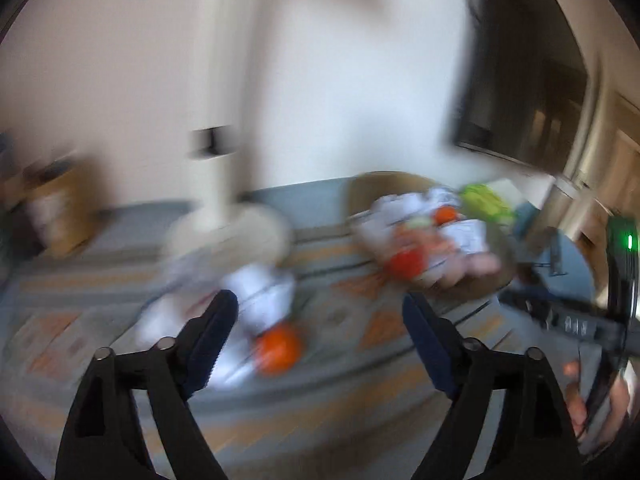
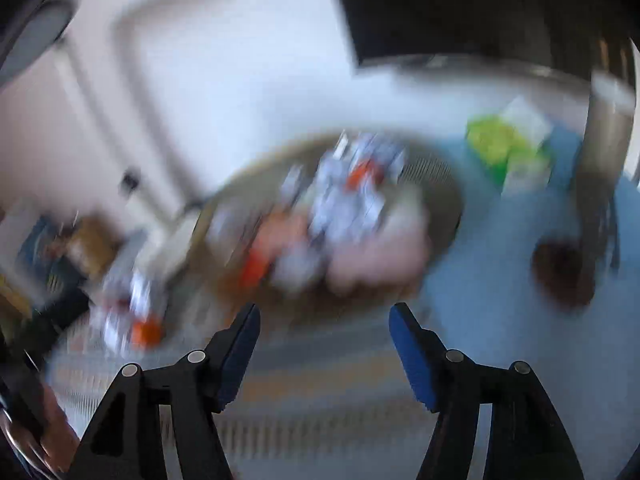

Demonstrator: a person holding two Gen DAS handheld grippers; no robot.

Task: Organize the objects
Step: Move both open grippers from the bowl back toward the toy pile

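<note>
left gripper (image 1: 320, 312) spread, empty; right gripper (image 2: 324, 324) spread, empty; round woven basket (image 2: 436, 184), crumpled paper, blurred.

We see both wrist views smeared by heavy motion blur under soft, even indoor light, with no hard shadows or glare. Only the gripper fingers (image 1: 216, 340) stay sharp (near the lens); fisheye bending and dark vignetting ring each frame's edges.
</note>
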